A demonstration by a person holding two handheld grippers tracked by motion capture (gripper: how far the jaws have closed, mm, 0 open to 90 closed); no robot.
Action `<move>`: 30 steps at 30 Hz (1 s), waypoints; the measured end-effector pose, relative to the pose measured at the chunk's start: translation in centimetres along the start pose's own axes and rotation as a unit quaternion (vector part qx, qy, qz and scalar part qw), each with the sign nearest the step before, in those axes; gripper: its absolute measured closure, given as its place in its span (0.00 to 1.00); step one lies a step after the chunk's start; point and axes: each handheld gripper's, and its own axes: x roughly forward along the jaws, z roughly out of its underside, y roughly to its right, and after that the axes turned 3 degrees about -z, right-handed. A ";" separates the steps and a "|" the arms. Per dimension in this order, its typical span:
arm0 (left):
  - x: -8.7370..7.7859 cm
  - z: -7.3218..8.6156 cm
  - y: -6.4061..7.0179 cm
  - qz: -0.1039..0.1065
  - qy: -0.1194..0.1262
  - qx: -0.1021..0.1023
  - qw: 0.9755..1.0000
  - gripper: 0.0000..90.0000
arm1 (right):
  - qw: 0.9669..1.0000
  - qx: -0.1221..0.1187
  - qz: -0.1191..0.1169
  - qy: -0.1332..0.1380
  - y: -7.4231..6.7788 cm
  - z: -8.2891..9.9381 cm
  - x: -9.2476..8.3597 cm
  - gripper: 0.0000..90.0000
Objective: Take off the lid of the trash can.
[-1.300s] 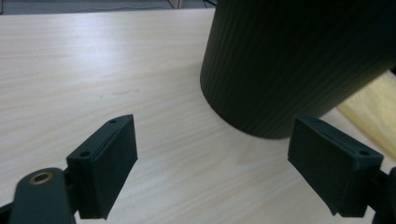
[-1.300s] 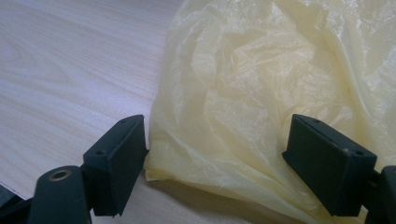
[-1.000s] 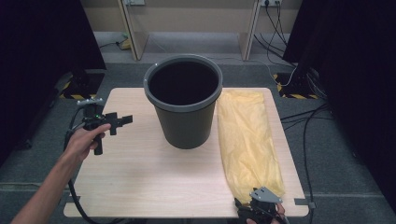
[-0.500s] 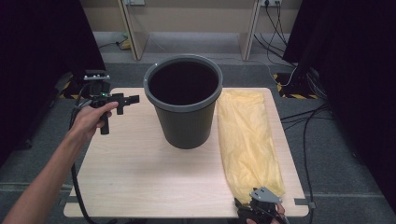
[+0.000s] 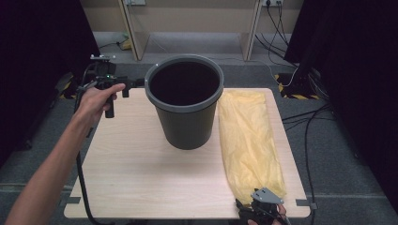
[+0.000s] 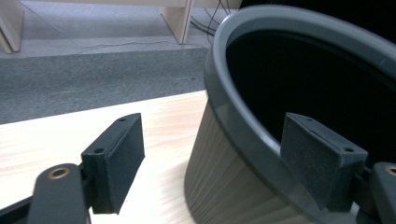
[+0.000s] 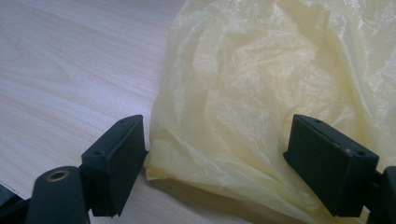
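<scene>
A dark grey bin (image 5: 187,122) stands upright and empty in the middle of the wooden table (image 5: 141,168). A flat yellow plastic bag (image 5: 246,136) lies along the table's right side. A hand holds my left gripper (image 5: 136,83) level at the bin's rim, on its left. It is open and its jaws have just been closing a little. In the left gripper view the rim (image 6: 261,93) lies in the gap of that gripper (image 6: 212,130), and neither pad touches it. My right gripper (image 5: 262,201) rests at the table's front edge. It (image 7: 219,154) stands open around the bag's near end (image 7: 261,84).
Dark curtains hang on both sides of the table. Cables (image 5: 305,84) lie on the floor at the back right. Wooden furniture legs (image 5: 131,28) stand behind the table. The left gripper's cable (image 5: 80,168) trails down past the table's left edge.
The left hand has lifted its gripper off the table's left side and carried it back and right, up to the bin's rim. The right gripper has stayed where it was.
</scene>
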 end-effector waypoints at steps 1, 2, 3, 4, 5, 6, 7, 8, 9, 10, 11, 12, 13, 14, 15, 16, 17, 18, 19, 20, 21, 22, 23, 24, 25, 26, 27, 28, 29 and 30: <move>0.0 -0.2 0.1 -0.003 0.000 0.001 1.000 0.24 | 1.000 0.002 0.000 0.000 0.0 0.0 0.0 0.22; 0.1 -0.4 0.3 -0.004 0.001 0.002 1.000 0.24 | 1.000 0.001 0.000 0.000 0.0 0.0 0.0 0.22; 0.2 -0.7 0.4 -0.004 0.002 0.000 1.000 0.24 | 1.000 0.000 0.000 0.000 0.0 0.0 0.0 0.22; 0.4 -0.9 0.6 -0.006 0.002 0.001 1.000 0.24 | 1.000 -0.001 -0.001 0.000 0.0 0.0 0.0 0.22; 0.6 -1.0 0.8 -0.009 0.002 0.001 1.000 0.24 | 1.000 -0.002 -0.001 0.000 0.0 0.0 0.0 0.22; 0.8 -1.2 1.1 -0.015 0.000 0.005 1.000 0.25 | 1.000 -0.002 -0.001 0.000 0.0 0.0 0.0 0.22; 1.0 -1.4 1.3 -0.019 -0.001 0.009 1.000 0.25 | 1.000 -0.002 -0.001 0.001 0.0 0.0 0.0 0.22; 1.2 -1.5 1.4 -0.021 -0.002 0.010 1.000 0.25 | 1.000 -0.001 -0.001 0.000 0.0 0.0 0.0 0.22; 1.5 -1.6 1.7 -0.022 -0.002 0.009 1.000 0.26 | 1.000 0.001 0.000 0.001 0.0 0.0 0.0 0.22; 1.8 -1.7 1.8 -0.022 -0.003 0.008 1.000 0.27 | 1.000 0.001 -0.001 0.001 0.0 0.0 0.0 0.22; 2.0 -1.8 2.0 -0.024 -0.007 0.008 1.000 0.27 | 1.000 0.000 -0.001 0.001 0.0 0.0 0.0 0.22; 2.4 -1.8 2.1 -0.029 -0.011 0.011 0.999 0.27 | 1.000 0.001 -0.001 0.001 0.0 0.0 0.0 0.22; 2.7 -1.9 2.2 -0.033 -0.014 0.013 0.999 0.28 | 1.000 0.001 -0.001 0.001 0.0 0.0 0.0 0.22; 3.0 -1.9 2.3 -0.038 -0.018 0.015 0.999 0.30 | 1.000 0.001 -0.001 0.001 0.0 0.0 0.0 0.22; 3.3 -1.9 2.4 -0.040 -0.021 0.017 0.999 0.33 | 1.000 0.000 -0.001 0.000 0.0 0.0 0.0 0.22; 3.6 -2.0 2.5 -0.039 -0.024 0.015 0.999 0.35 | 1.000 -0.002 -0.002 0.000 0.0 0.0 0.0 0.22; 3.7 -2.0 2.5 -0.039 -0.025 0.014 0.999 0.38 | 1.000 -0.002 -0.001 0.000 0.0 0.0 0.0 0.22; 4.0 -2.0 2.7 -0.044 -0.029 0.014 0.998 0.39 | 1.000 -0.002 -0.002 -0.001 0.0 0.0 0.0 0.21; 4.3 -2.1 2.8 -0.052 -0.033 0.017 0.998 0.41 | 1.000 0.000 -0.001 -0.001 -0.1 0.0 0.1 0.21; 4.6 -2.1 2.9 -0.058 -0.035 0.019 0.998 0.43 | 1.000 -0.001 -0.001 0.000 -0.1 -0.1 0.1 0.21; 4.8 -2.2 3.0 -0.062 -0.036 0.020 0.997 0.45 | 1.000 -0.001 -0.002 0.000 -0.1 -0.1 0.1 0.21; 5.1 -2.2 3.2 -0.068 -0.038 0.025 0.997 0.47 | 1.000 -0.001 -0.002 0.000 -0.1 -0.1 0.1 0.21; 5.2 -2.2 3.3 -0.071 -0.040 0.027 0.996 0.49 | 1.000 -0.002 -0.002 0.000 -0.2 -0.1 0.1 0.21; 5.4 -2.2 3.4 -0.074 -0.042 0.029 0.996 0.51 | 1.000 -0.002 -0.002 0.000 -0.2 -0.1 0.1 0.21; 5.5 -2.3 3.4 -0.074 -0.044 0.027 0.996 0.52 | 1.000 -0.003 -0.003 0.000 -0.2 0.0 0.1 0.21; 5.6 -2.3 3.5 -0.075 -0.045 0.025 0.996 0.54 | 1.000 -0.002 -0.004 0.000 -0.2 0.0 0.1 0.21; 5.7 -2.4 3.6 -0.075 -0.046 0.026 0.996 0.57 | 1.000 -0.003 -0.004 0.000 -0.1 0.0 0.1 0.21; 5.8 -2.4 3.7 -0.080 -0.048 0.030 0.995 0.59 | 1.000 -0.003 -0.004 0.000 -0.1 0.0 0.1 0.21; 5.8 -2.5 3.8 -0.085 -0.050 0.035 0.995 0.61 | 1.000 -0.003 -0.004 0.000 -0.1 0.0 0.1 0.21; 5.8 -2.6 3.9 -0.088 -0.051 0.037 0.994 0.62 | 1.000 -0.004 -0.004 0.000 -0.1 0.0 0.1 0.21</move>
